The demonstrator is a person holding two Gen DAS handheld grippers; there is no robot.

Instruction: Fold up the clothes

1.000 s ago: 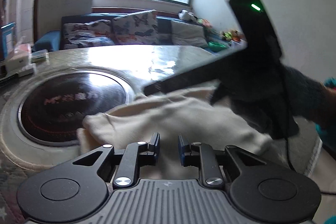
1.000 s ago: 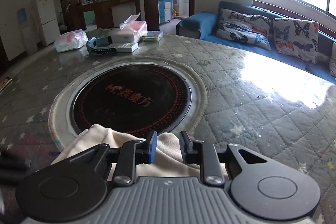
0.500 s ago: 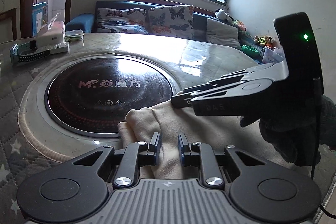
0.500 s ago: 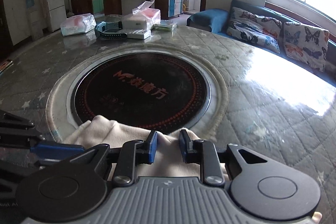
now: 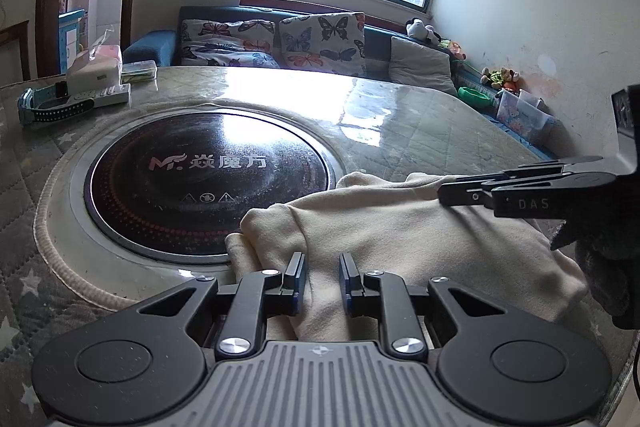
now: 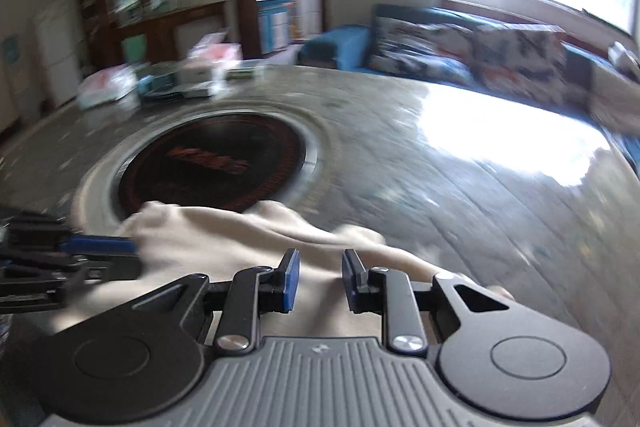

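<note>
A folded cream garment (image 5: 400,243) lies on the quilted table at the near edge of a round black cooktop (image 5: 208,183). My left gripper (image 5: 322,273) hovers just over its near left part, jaws a little apart with cloth showing between them and nothing clamped. My right gripper (image 6: 318,277) is over the garment's (image 6: 240,239) right part, jaws slightly apart and empty. The right gripper's fingers (image 5: 520,191) reach in from the right in the left wrist view, tips at the garment's far edge. The right wrist view is blurred by motion.
A white box, a tissue pack and a blue watch (image 5: 52,103) sit at the table's far left. A blue sofa with butterfly cushions (image 5: 280,43) stands behind the table under a window. Toys and bins (image 5: 516,107) line the right wall.
The right gripper has swung back and to the right, off the middle of the garment. The left gripper has turned left and edged forward. The garment lies flatter, folded over.
</note>
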